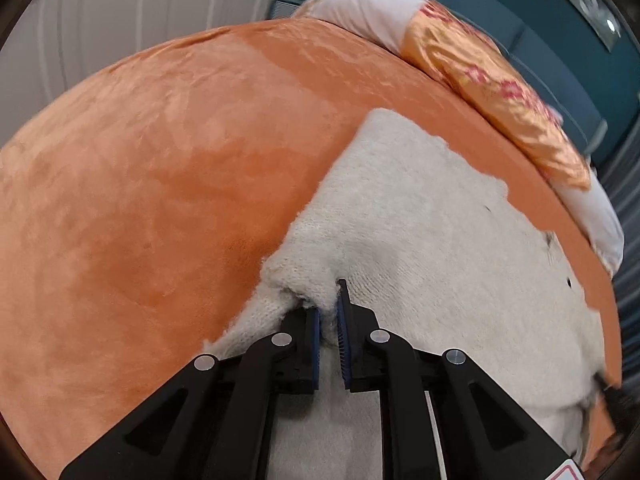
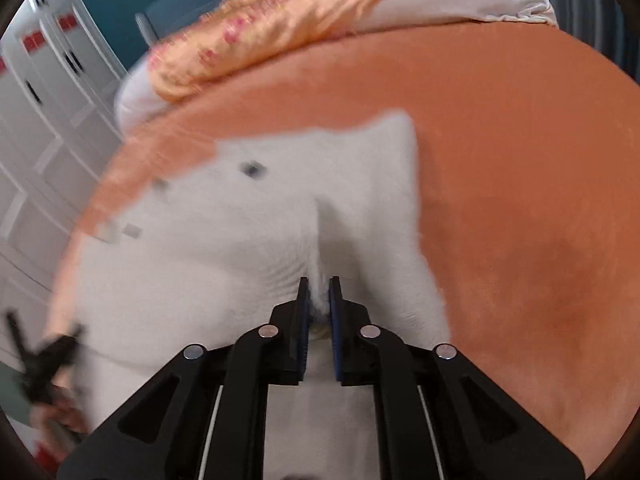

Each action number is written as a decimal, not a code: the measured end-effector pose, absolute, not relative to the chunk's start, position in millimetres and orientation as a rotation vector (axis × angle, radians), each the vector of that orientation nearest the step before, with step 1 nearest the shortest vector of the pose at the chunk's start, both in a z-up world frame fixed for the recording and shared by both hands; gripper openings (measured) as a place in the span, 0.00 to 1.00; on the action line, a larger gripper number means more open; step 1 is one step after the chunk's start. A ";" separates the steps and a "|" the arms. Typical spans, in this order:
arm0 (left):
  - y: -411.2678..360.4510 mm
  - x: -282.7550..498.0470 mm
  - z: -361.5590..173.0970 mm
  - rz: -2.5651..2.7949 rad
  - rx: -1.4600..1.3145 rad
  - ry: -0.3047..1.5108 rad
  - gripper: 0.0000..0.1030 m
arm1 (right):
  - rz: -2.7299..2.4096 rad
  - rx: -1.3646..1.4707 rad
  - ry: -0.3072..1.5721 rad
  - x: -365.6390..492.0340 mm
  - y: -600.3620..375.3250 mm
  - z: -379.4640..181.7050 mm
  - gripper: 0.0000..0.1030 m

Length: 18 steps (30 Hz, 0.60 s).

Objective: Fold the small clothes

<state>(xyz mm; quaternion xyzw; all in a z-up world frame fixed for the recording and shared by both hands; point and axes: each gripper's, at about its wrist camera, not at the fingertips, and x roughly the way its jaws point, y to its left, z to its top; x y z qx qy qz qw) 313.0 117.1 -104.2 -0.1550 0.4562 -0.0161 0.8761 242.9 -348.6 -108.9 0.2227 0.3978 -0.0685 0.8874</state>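
Note:
A cream knitted sweater (image 1: 420, 220) lies spread on the orange bedspread (image 1: 160, 160). My left gripper (image 1: 329, 300) is shut on a bunched edge of the sweater at its left side. In the right wrist view the sweater (image 2: 240, 240) looks white and blurred, with small dark buttons. My right gripper (image 2: 319, 284) is shut on a pinched fold of the sweater near its right edge. The other gripper shows blurred at the lower left of the right wrist view (image 2: 44, 364).
An orange patterned pillow (image 1: 492, 92) and a white pillow (image 1: 360, 8) lie along the head of the bed. A teal headboard (image 1: 560, 60) stands behind them. White cupboard doors (image 2: 36, 128) stand beside the bed. Bare orange bedspread (image 2: 520, 200) spreads to the right.

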 end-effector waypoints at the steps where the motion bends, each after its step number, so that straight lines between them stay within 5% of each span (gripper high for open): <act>1: 117.4 306.3 -94.3 -0.042 -0.303 0.959 0.19 | -0.150 0.453 0.805 235.9 -345.4 -99.0 0.12; 2: 119.1 296.0 -84.5 -0.044 -0.289 0.955 0.20 | -0.147 0.449 0.787 220.9 -344.5 -87.6 0.24; 4: 127.7 265.9 -65.7 -0.073 -0.273 0.940 0.46 | -0.122 0.471 0.779 183.0 -337.9 -69.5 0.43; 6: 140.0 232.6 -55.7 -0.093 -0.280 0.960 0.67 | -0.102 0.470 0.811 122.2 -337.5 -69.9 0.47; 8: 157.4 192.4 -52.5 -0.102 -0.308 0.991 0.70 | -0.111 0.464 0.864 96.9 -324.2 -76.0 0.53; 18: 194.6 75.7 -92.5 -0.080 -0.510 1.182 0.71 | -0.051 0.686 1.081 -19.6 -279.4 -153.3 0.56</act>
